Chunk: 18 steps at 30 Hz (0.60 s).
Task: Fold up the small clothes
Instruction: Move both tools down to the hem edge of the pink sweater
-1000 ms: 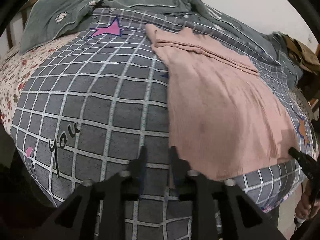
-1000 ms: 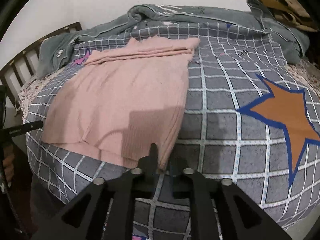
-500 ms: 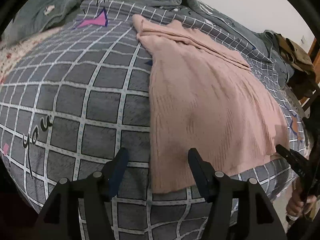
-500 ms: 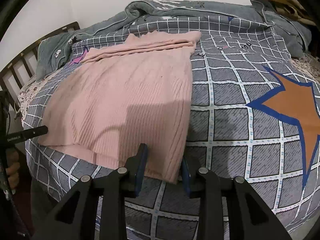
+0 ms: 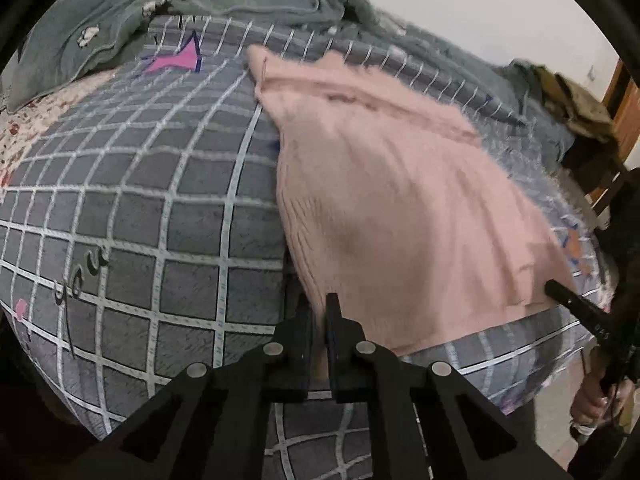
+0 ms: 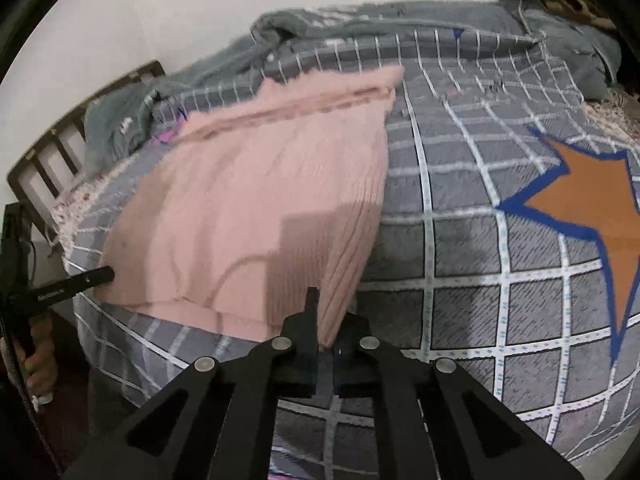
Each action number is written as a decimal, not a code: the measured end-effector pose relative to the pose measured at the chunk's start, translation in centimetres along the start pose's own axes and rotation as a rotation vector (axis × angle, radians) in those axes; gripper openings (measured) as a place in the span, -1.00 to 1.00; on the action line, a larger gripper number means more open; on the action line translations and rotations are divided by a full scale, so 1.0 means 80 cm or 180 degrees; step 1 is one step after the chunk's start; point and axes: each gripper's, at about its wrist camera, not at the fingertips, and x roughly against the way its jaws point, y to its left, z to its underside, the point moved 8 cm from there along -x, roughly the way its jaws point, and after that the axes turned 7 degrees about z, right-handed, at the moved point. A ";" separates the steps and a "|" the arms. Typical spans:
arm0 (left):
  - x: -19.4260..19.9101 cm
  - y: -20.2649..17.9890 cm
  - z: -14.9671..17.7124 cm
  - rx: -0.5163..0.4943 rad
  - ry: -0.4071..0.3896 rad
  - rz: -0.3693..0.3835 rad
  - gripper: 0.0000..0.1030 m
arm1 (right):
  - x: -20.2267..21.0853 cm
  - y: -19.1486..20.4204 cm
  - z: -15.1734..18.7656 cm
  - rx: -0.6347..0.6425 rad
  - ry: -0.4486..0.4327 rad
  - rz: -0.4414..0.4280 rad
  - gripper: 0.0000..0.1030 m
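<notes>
A pink ribbed knit garment (image 5: 400, 200) lies on the grey checked bed cover (image 5: 160, 220); it also shows in the right wrist view (image 6: 248, 208). My left gripper (image 5: 318, 312) is shut on the garment's near left bottom corner and lifts it slightly. My right gripper (image 6: 326, 316) is shut on the near right bottom corner, the cloth pinched between its fingers. Each gripper's tip shows in the other's view, at the garment's hem. The far end of the garment is folded over.
A grey quilt (image 5: 240, 12) is bunched along the bed's far side. An orange star (image 6: 592, 208) is printed on the cover to the right. A wooden headboard (image 6: 60, 148) stands at the left. Brown clothes (image 5: 576, 100) lie at the far right.
Both grippers opened half a second ago, then closed on the garment's two near corners. The near hem has risen off the cover.
</notes>
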 end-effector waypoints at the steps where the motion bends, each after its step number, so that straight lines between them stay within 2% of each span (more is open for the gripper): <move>1: 0.010 -0.003 -0.004 -0.0004 -0.0062 0.0038 -0.86 | 0.010 0.002 -0.005 -0.0021 -0.0065 -0.0042 -0.91; 4: 0.030 -0.007 -0.012 0.0028 -0.0176 0.0082 -0.87 | 0.033 0.004 -0.018 -0.0075 -0.0219 -0.0123 -0.92; 12: 0.085 -0.017 -0.029 0.0014 -0.0470 0.0075 -0.88 | 0.071 0.005 -0.035 -0.0129 -0.0351 -0.0220 -0.93; 15: 0.101 -0.018 -0.028 -0.0002 -0.0538 0.0053 -0.96 | 0.089 0.010 -0.036 -0.0114 -0.0419 -0.0235 -0.93; 18: 0.119 -0.018 -0.028 0.0006 -0.0611 0.0033 -0.96 | 0.099 0.013 -0.035 -0.0099 -0.0439 -0.0239 -0.94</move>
